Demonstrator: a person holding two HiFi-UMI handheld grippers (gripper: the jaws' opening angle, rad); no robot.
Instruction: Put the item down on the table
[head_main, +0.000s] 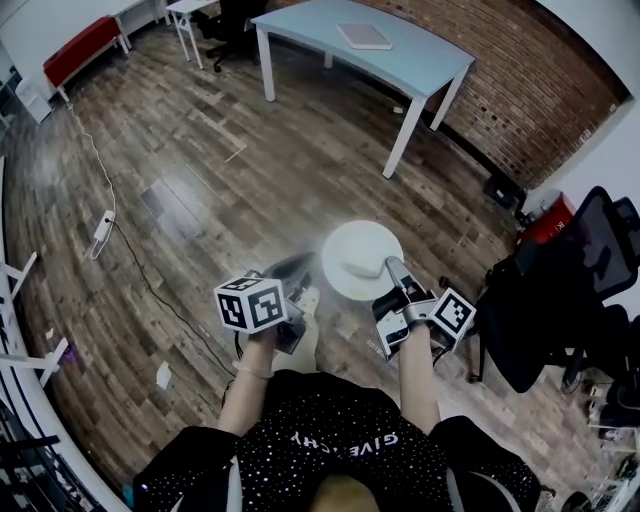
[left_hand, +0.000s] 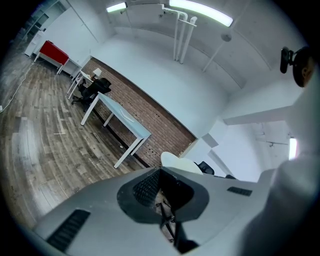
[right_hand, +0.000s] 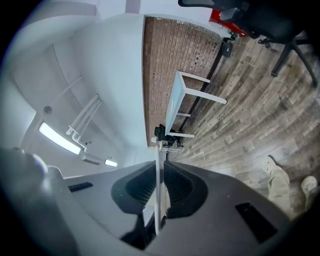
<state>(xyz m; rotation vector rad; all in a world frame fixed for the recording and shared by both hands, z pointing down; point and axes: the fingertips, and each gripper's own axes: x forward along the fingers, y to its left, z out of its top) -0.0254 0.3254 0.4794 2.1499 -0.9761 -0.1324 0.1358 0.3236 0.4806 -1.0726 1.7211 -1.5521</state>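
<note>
The plate (head_main: 355, 262) is held in the air above the wooden floor (head_main: 200, 150), just below the centre of the head view. It is well apart from the light blue table (head_main: 420, 60) in the upper middle of the frame.

The plate's right rim is clamped by the right gripper (head_main: 393, 268). In the right gripper view, the plate is seen edge-on as a thin white line (right_hand: 158, 200), and it is pressed between the two dark pads (right_hand: 142, 187).

The left gripper (head_main: 303, 266) is positioned at the plate's left rim. In the left gripper view, its jaws are drawn together at the tips and the plate (left_hand: 176, 161) rises directly beyond them. Whether the rim is pinched there cannot be told.

A flat pale object (head_main: 364, 36) lies on the table. A brick wall (head_main: 500, 90) is located behind it, and a black chair (head_main: 570, 290) stands at the right edge.
</note>
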